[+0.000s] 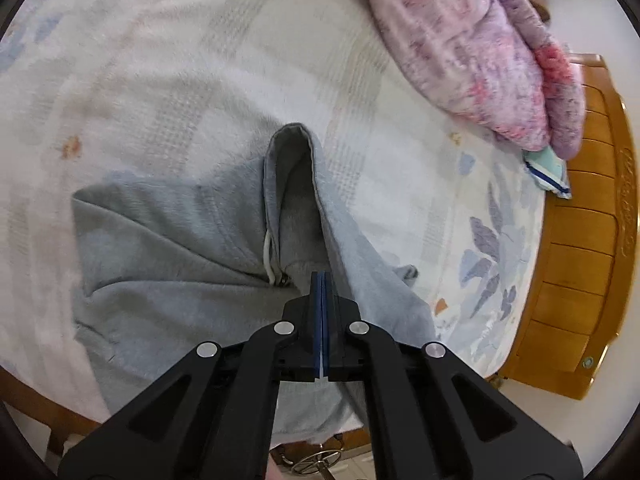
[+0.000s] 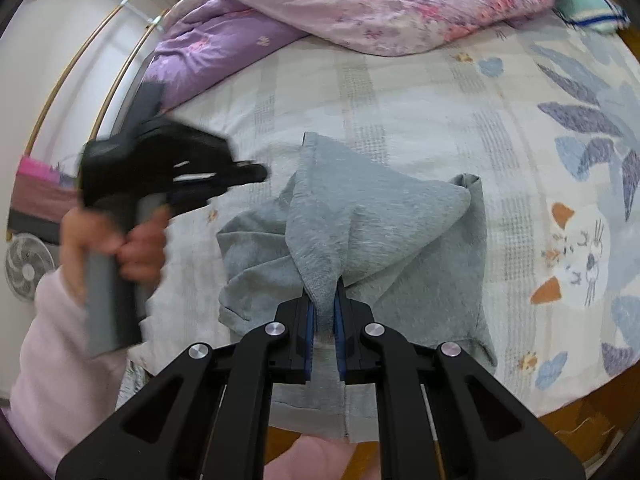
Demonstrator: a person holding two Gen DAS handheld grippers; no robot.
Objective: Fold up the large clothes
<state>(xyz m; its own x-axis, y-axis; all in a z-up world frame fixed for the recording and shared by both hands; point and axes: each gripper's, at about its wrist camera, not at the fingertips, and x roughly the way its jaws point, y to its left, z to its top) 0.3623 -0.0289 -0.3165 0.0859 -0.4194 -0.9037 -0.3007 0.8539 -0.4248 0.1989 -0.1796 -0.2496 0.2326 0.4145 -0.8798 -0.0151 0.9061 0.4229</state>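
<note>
A grey hooded sweatshirt (image 1: pixel 172 248) lies crumpled on the bed, its hood opening (image 1: pixel 296 192) facing up with a white drawstring (image 1: pixel 267 252) beside it. My left gripper (image 1: pixel 322 280) hovers over the hood, its blue pads pressed together with no cloth visible between them. In the right wrist view that gripper (image 2: pixel 256 172) shows blurred at the left, held by a hand. My right gripper (image 2: pixel 325 304) is shut on a bunched fold of the sweatshirt (image 2: pixel 360 216), lifting it into a peak near the bed's front edge.
The bed sheet (image 2: pixel 420 92) is pale with blue flowers and a cat print. A pink and purple duvet (image 2: pixel 380 4) and a teal pillow (image 2: pixel 592 12) lie at the far side. A wooden bed frame (image 1: pixel 580 264) borders the mattress. A fan (image 2: pixel 26 266) stands at the left.
</note>
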